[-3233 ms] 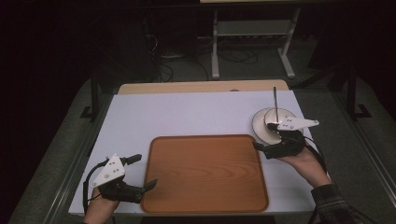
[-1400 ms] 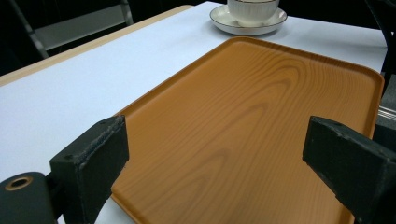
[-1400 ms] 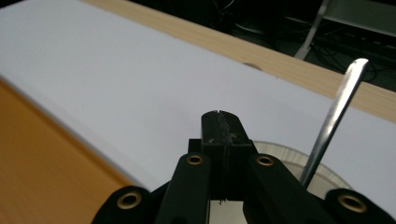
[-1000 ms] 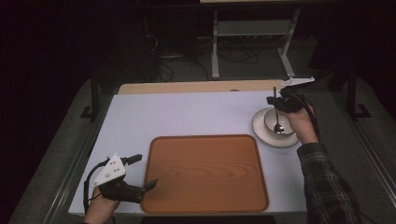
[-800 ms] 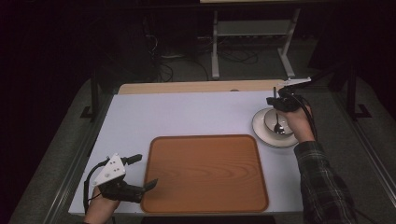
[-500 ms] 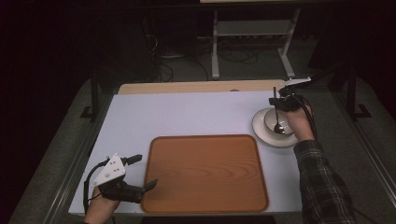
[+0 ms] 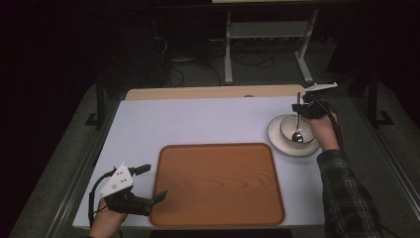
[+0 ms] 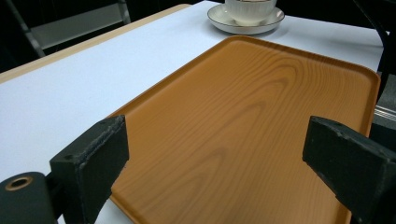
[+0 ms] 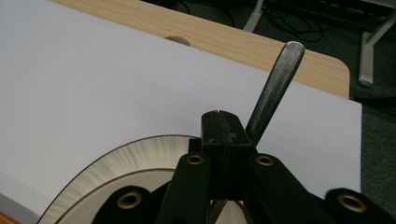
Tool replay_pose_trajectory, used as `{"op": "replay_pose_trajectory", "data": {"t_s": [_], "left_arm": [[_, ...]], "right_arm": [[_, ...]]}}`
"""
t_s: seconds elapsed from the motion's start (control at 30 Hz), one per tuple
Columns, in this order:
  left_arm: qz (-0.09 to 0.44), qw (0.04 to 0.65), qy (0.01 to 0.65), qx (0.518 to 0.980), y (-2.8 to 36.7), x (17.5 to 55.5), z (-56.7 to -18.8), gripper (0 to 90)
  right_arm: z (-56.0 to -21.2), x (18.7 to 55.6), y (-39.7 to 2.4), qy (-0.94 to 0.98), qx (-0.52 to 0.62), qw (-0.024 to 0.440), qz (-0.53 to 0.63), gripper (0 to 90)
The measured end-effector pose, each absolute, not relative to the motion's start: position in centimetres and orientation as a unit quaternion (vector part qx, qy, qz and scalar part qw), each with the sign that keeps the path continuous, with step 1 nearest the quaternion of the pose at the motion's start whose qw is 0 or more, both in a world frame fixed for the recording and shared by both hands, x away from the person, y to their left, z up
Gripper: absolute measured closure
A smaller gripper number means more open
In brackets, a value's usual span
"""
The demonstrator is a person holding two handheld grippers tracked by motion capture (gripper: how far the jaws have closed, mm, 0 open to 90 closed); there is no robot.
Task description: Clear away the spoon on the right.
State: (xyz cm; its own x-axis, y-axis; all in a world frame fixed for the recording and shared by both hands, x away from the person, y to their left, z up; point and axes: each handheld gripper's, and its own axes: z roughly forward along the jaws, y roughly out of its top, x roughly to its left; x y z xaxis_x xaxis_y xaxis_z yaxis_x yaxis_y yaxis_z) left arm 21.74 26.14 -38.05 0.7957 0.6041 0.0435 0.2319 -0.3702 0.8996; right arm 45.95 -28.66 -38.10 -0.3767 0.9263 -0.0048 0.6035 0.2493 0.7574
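**A:** Dark room all round, as I read it from here: grey floor, a pale metal stand (image 7: 267,34) with loose cables behind the table (image 7: 198,124). White matte sheet over the tabletop, with a strip of light wood along its far edge.

**B:** Take the tray as your landmark and go left to right.

**A:** Tray (image 7: 218,183) is a rounded rectangle, orange-brown with printed wood grain and a low raised lip, lying flat at the near middle of the table. At its near left corner I have the left gripper (image 7: 148,186), held low by a hand coming in from the bottom edge. In the left gripper view its two black, rough-faced jaws stand wide apart with nothing between them, one over the white sheet and one over the tray.

**B:** And to the right of the tray?

**A:** Just beyond its far right corner sits a round white saucer (image 7: 293,136) with a thin dark rim line, and a ribbed white cup (image 7: 295,128) on it. A dull metal spoon (image 7: 297,114) stands nearly upright, its bowl down in the cup. The right gripper (image 7: 300,108) is above the cup's far side, closed on the spoon's handle; the flat rounded handle end pokes up past the jaws in the right gripper view. A plaid sleeve (image 7: 346,193) reaches along the tray's right side.
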Motion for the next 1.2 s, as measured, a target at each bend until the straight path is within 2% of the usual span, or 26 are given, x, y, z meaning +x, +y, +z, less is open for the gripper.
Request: {"op": "replay_pose_trajectory", "data": {"t_s": [1.2], "left_arm": [[0.185,0.499,0.261,0.805,26.0,21.8,-38.1,6.5]], "right_arm": [[-38.5,43.4,-32.7,0.734,0.539,0.244,0.333,89.7]]}}
